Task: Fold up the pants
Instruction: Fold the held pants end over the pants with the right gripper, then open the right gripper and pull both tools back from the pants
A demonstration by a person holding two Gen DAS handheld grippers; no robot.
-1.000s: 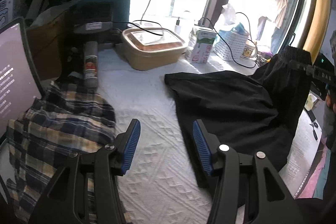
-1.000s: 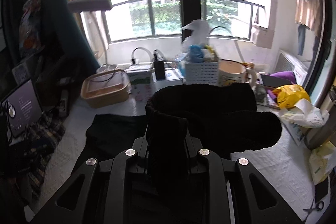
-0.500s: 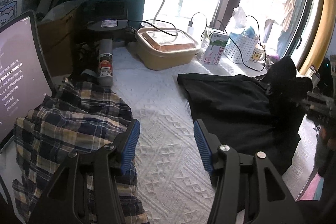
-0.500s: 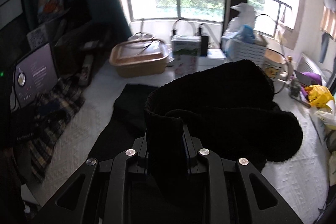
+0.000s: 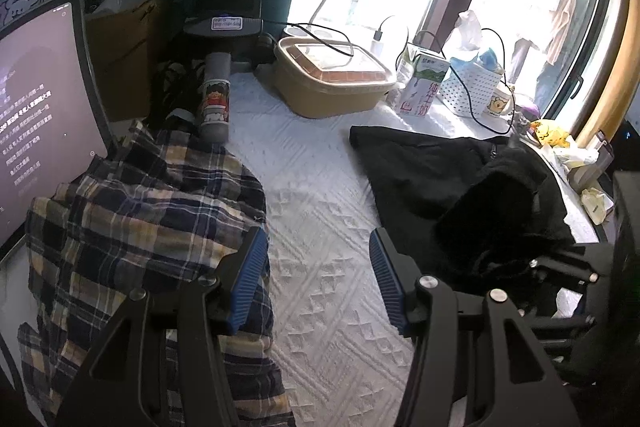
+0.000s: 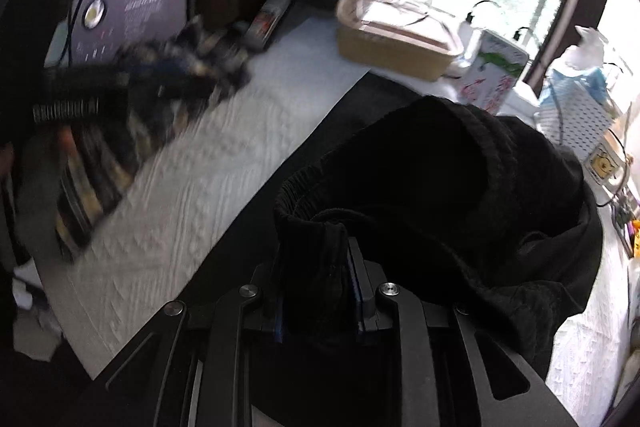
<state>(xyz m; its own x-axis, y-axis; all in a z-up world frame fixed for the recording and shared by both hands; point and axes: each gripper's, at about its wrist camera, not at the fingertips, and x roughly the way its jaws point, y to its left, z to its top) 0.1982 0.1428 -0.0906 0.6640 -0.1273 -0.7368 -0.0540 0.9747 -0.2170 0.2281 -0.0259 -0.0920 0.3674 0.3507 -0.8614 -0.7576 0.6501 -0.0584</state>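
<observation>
We work on a tabletop under a white quilted cover (image 5: 320,211), set against a bright window, with a tan lidded container (image 5: 332,83), a milk carton (image 5: 422,83) and a white basket (image 5: 474,87) along its far edge and a tablet (image 5: 36,107) propped at the left edge.

The black pants (image 5: 432,171) lie toward the right side of the tabletop, one part flat, the elastic waistband raised in a bunch. Our right gripper (image 6: 320,287) is clamped on that waistband, cloth filling the space between its pads. Our left gripper (image 5: 316,267) hangs spread wide over bare cover, holding nothing, between the pants and a heap of plaid cloth (image 5: 140,219) at the left.

To fold well, we judge it best to carry the waistband low and level across the flat part, keeping the fabric taut so no ridge is trapped, and to bring the free gripper down on the near hem to pin it.

The left view shows the whole layout and how much of the pants lies flat; the right view, blurred at its left side, alone shows the pinch itself and the gathered ribbing of the band.
</observation>
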